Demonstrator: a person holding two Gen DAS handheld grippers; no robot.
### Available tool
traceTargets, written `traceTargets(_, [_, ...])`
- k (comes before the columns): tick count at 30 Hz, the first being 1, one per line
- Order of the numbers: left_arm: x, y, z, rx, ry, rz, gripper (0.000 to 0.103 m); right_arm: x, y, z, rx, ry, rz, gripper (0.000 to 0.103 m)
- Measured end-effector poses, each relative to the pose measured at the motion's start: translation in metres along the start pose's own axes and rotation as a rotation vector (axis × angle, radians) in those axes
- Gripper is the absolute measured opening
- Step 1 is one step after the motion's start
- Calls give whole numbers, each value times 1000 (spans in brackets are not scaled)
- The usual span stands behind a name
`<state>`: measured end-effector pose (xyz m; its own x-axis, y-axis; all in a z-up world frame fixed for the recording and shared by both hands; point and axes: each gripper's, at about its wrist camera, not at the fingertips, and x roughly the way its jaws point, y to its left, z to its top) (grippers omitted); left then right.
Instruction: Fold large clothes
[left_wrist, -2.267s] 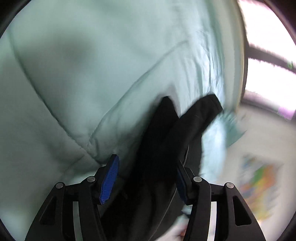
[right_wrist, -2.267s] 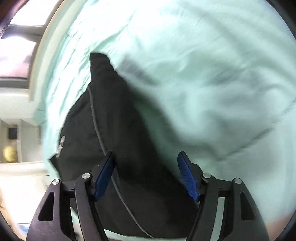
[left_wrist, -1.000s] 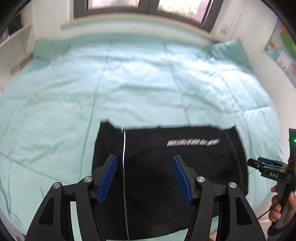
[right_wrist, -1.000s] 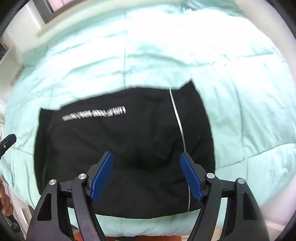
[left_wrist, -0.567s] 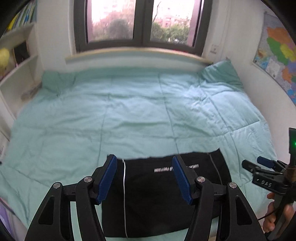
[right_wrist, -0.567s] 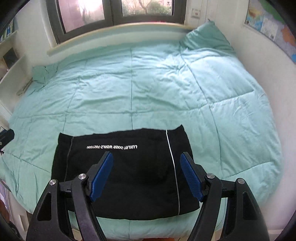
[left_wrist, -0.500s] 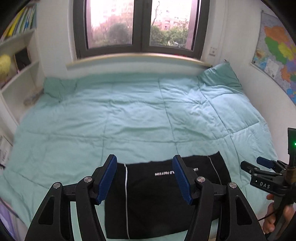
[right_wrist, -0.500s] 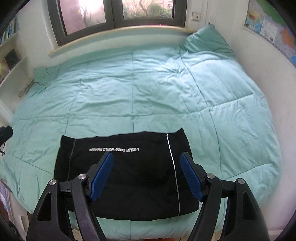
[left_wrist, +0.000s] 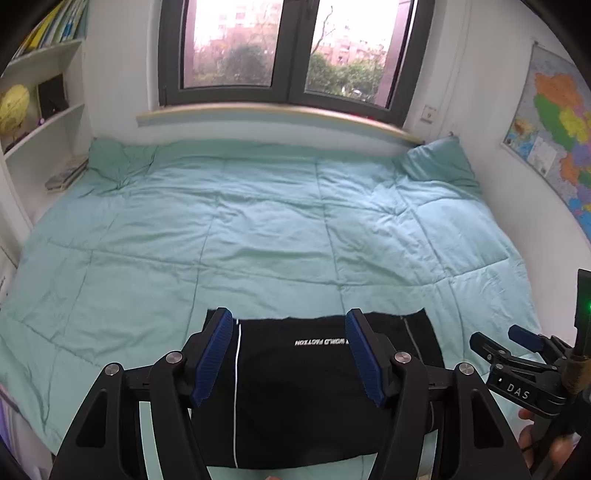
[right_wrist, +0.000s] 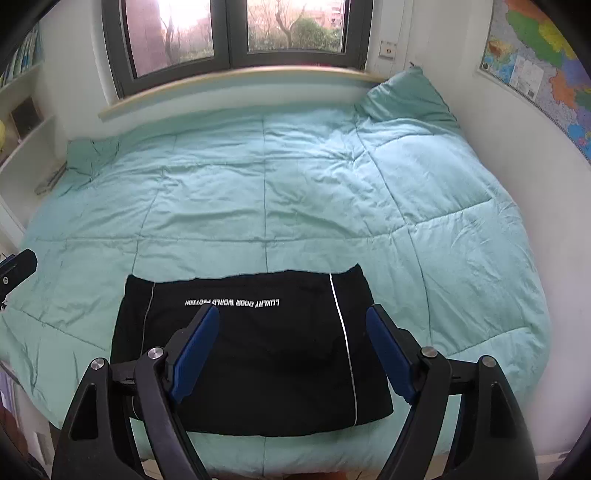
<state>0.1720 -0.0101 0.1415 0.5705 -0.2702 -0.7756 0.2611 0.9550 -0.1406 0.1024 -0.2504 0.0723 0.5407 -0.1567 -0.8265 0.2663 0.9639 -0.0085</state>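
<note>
White shelves (left_wrist: 48, 122) stand at the far left, beside a bed under a green quilt (right_wrist: 295, 192). The left gripper (left_wrist: 290, 354) hangs above the bed with its jaws apart and nothing between them. A black folded garment (right_wrist: 258, 350) lies flat on the quilt's near edge, clear of both grippers. The right gripper (right_wrist: 291, 354) hovers empty, its jaws opening. A map (left_wrist: 554, 129) hangs on the right wall.

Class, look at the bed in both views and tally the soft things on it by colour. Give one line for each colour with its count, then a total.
Black: 1, the folded garment
Mint green: 3, the quilt, the pillow at the right corner, and the crumpled pillow at the left corner
Total: 4
</note>
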Motion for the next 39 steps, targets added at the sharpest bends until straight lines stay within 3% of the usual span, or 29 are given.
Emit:
traceTargets(17, [27,-1,-11,12,60,25,66,33,1,-10,-17,108,28,83])
traceTargets(39, [35,0,-9,20,89,19,66,43,-5,-9,-22,136,39,83])
